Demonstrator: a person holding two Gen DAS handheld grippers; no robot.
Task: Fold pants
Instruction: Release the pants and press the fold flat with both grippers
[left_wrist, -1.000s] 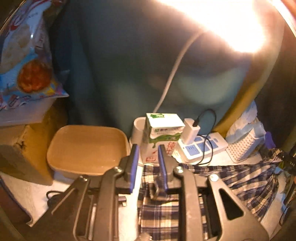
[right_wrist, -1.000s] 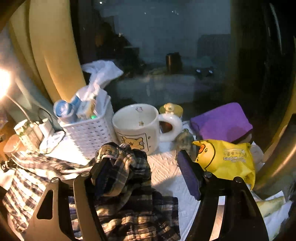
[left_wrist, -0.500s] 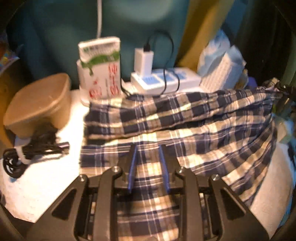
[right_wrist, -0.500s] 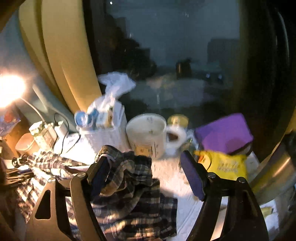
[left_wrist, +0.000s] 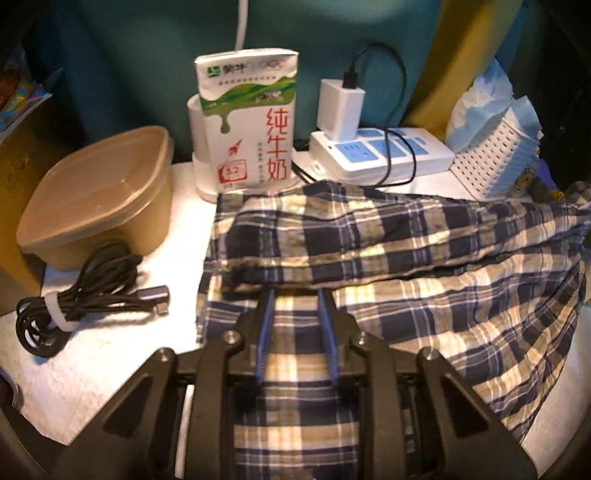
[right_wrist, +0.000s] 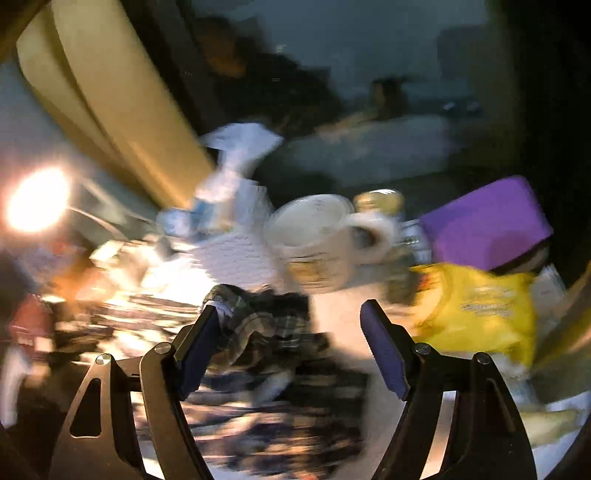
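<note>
Now L claw (left_wrist: 295, 295) narrow over plaid pants (left_wrist: 424, 236), R claw (right_wrist: 291, 317) wide, bunched cloth at its left finger

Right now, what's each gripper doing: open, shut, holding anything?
Left gripper: jaws narrowly apart over the plaid pants, nothing pinched that I can see.
Right gripper: jaws wide open, bunched pants between them, not clamped; view is blurred.

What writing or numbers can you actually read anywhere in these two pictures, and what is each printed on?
"蒙牛": top of the milk carton, beside its green logo.
"纯牛奶": large red characters down the carton's front.
"3.2": red box low on the carton.
Smaller carton print: too small to read.
Yellow bag: printing blurred, unreadable.
Mug: picture blurred, unreadable.
</note>
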